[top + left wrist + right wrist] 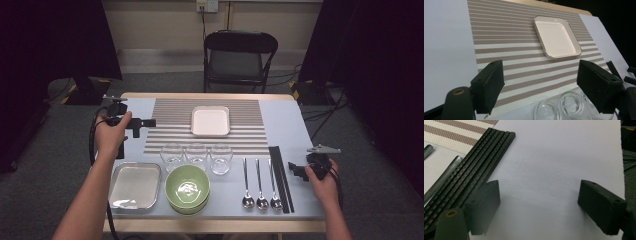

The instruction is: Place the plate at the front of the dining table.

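A pale blue-grey table (287, 125) stands on grey carpet between dark curtains, with a black folding chair (239, 57) beyond its far edge and a wall socket above that.

Nearest the right hand-held gripper (299, 170), by the table's right edge, lie the black chopsticks (280, 177): a tight bundle of long, square-section sticks with a fine chequered texture, running from the front edge back to the placemat's corner. In the right gripper view they (474, 170) pass just beside one black jaw, not touching it. That gripper (537, 202) is spread wide, with nothing but bare table between its jaws.

The left hand-held gripper (145, 122) is held over the left far part of the table at the edge of the striped placemat (170, 142). Its jaws are also wide apart and hold nothing; its own view (540, 82) looks across the brown-and-cream stripes to a square white plate (556, 37) with a thin dark rim, lying near the far edge.

Just left of the chopsticks lie three metal spoons (260, 185), bowls toward the front edge. Three clear glasses (196, 156) stand in a row at the placemat's near edge. Toward the front edge sit stacked green bowls (187, 189) and, in the front left corner, a steel tray (135, 185).

No writing or brand can be read on anything.
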Tool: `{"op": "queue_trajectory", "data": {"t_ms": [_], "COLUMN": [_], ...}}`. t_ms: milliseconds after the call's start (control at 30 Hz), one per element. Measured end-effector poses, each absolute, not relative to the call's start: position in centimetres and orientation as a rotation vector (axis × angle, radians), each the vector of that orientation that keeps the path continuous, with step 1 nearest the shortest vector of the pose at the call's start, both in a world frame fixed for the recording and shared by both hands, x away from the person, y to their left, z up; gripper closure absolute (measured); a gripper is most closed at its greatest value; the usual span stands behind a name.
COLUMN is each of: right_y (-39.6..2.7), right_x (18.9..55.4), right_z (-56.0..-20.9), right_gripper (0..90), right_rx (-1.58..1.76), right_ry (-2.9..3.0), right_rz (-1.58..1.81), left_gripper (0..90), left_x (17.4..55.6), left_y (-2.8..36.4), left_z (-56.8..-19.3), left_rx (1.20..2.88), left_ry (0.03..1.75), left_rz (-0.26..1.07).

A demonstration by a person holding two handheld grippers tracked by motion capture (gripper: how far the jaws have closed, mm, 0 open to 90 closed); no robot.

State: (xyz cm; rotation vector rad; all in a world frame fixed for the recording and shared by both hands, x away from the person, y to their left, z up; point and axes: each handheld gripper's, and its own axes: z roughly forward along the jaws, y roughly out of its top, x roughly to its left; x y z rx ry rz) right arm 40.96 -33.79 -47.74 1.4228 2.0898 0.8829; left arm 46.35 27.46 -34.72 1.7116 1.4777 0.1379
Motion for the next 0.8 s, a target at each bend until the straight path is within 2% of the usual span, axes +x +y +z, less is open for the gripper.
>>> {"op": "queue_trajectory", "data": {"t_ms": [800], "right_y": [-33.8], "right_x": [41.0], "right_z": [-47.7], "right_gripper": [16.9], "right_rx": [1.421], "right_ry": [2.090], "right_rz": [0.883], "left_gripper": [21.5], "left_x": [44.7], "left_y": [28.6], "left_z": [-36.0], "left_rx": [1.750], "left_ry": [1.456], "left_rz": [0.120]}}
